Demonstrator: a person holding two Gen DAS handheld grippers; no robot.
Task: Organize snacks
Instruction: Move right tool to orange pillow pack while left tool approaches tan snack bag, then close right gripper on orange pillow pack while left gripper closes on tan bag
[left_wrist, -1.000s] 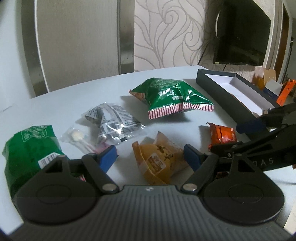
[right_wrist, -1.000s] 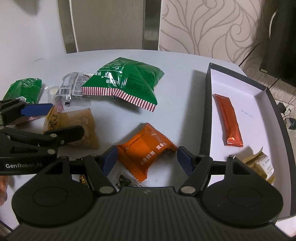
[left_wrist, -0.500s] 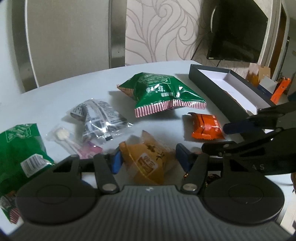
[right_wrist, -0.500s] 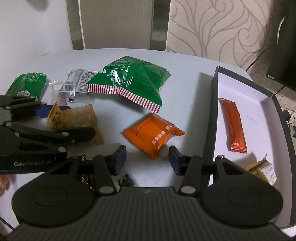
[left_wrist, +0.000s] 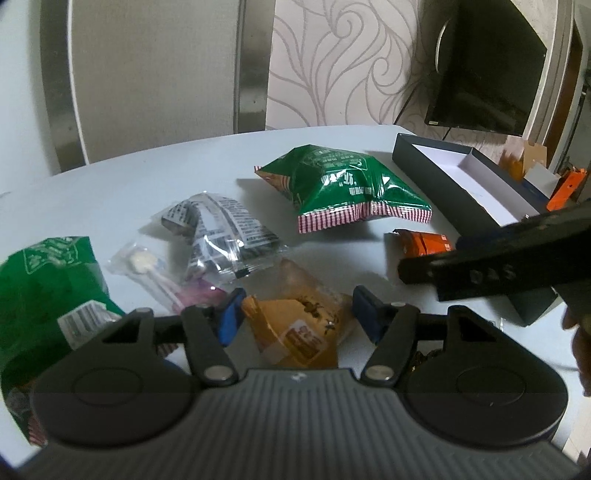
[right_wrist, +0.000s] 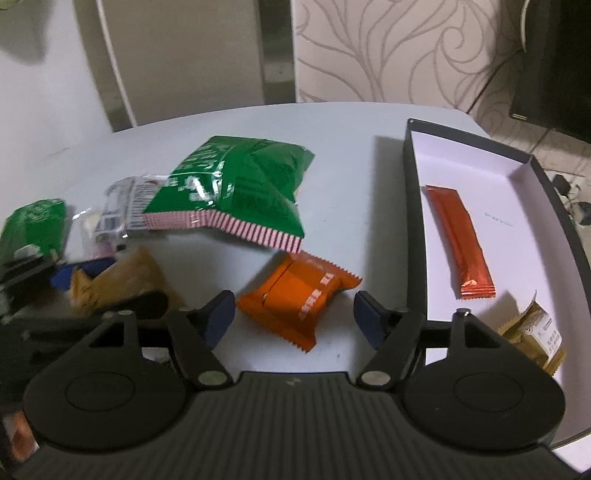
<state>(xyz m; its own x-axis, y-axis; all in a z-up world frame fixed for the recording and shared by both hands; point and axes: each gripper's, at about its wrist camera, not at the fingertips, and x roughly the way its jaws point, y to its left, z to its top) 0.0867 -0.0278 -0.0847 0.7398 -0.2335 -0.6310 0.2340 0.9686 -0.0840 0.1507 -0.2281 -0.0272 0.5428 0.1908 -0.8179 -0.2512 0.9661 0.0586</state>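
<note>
My left gripper (left_wrist: 297, 319) is open, its blue pads on either side of a brown-yellow snack packet (left_wrist: 299, 325) lying on the white table (left_wrist: 129, 184). My right gripper (right_wrist: 293, 319) is open over an orange snack packet (right_wrist: 295, 299), also seen in the left wrist view (left_wrist: 423, 242). A large green chip bag (right_wrist: 236, 195) lies behind it. A black box with a white inside (right_wrist: 517, 206) holds an orange stick pack (right_wrist: 460, 240) and a tan packet (right_wrist: 535, 336).
A clear packet with black print (left_wrist: 221, 232), a wrapped lollipop (left_wrist: 147, 269) and a second green bag (left_wrist: 40, 295) lie at the left. The right gripper's arm (left_wrist: 498, 262) crosses the left wrist view. A dark screen (left_wrist: 484, 66) hangs behind.
The left gripper has closed in around the brown-yellow packet. The right gripper has moved forward over the orange packet and its jaws stand wider than half a second ago.
</note>
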